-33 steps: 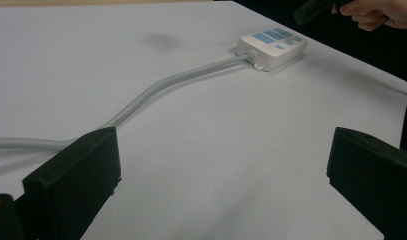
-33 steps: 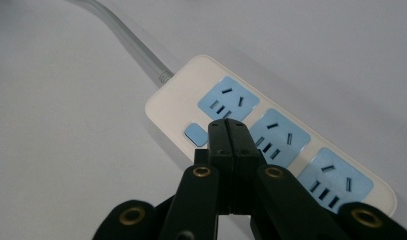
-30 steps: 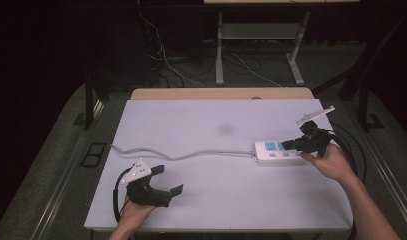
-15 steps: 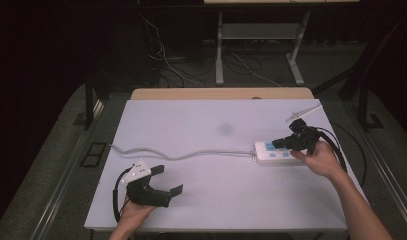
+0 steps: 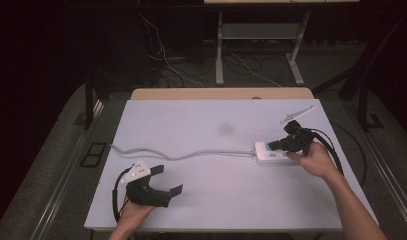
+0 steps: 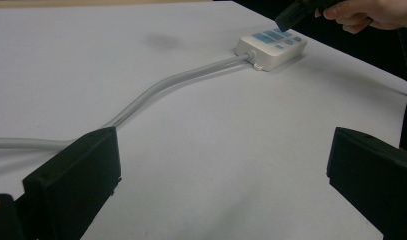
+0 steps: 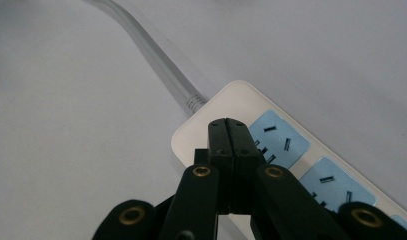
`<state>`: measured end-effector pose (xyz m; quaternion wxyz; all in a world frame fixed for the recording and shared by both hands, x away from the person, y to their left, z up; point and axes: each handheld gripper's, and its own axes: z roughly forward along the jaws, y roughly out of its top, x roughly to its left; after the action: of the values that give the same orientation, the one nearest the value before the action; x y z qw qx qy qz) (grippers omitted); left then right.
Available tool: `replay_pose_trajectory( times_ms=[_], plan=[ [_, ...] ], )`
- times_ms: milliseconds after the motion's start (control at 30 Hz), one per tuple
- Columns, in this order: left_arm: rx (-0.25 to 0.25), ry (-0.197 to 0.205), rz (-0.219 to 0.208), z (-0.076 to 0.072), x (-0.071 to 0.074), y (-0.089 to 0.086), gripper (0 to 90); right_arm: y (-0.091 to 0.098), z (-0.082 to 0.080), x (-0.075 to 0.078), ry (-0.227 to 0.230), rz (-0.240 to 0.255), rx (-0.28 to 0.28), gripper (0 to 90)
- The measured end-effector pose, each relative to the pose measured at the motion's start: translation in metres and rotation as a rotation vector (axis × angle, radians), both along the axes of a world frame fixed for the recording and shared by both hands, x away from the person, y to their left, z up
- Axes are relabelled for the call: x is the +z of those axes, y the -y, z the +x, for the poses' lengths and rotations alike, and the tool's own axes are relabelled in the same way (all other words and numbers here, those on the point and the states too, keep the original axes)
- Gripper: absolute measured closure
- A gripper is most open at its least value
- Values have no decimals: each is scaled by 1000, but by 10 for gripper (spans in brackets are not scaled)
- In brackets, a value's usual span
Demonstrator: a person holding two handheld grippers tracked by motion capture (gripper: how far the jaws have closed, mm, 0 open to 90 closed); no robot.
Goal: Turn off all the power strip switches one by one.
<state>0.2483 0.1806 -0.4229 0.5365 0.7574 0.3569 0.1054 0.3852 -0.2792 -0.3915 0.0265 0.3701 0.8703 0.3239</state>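
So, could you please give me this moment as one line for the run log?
left gripper: open, near table edge | right gripper: shut, empty, tips over power strip at its cord end | cord: slack across table

Glossy white plastic power strip (image 7: 286,145) (blue socket faces) on matt white table (image 5: 201,120)

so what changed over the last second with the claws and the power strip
The right claw swung inward from the power strip's outer end toward its cable end, and now sits shut over the corner where the grey cable enters; the right gripper view shows its jaws pressed together with nothing between them. The left claw stayed open at the table's near left, and the strip and cable lie as before.
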Motion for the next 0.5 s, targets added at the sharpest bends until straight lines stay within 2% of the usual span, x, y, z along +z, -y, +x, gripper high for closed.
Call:
replay_pose_trajectory(
  times_ms=[200, 300, 500],
  plan=[
    [3, -2, -1, 0, 0, -1, 0, 2, -1, -14, -32, -26, -4, 900],
    [2, -2, 1, 0, 0, -1, 0, 4, -1, -19, -41, -24, -11, 900],
    [2, -3, 4, 0, 0, 0, 0, 8, -1, -21, -38, -7, -14, 900]
  ],
)
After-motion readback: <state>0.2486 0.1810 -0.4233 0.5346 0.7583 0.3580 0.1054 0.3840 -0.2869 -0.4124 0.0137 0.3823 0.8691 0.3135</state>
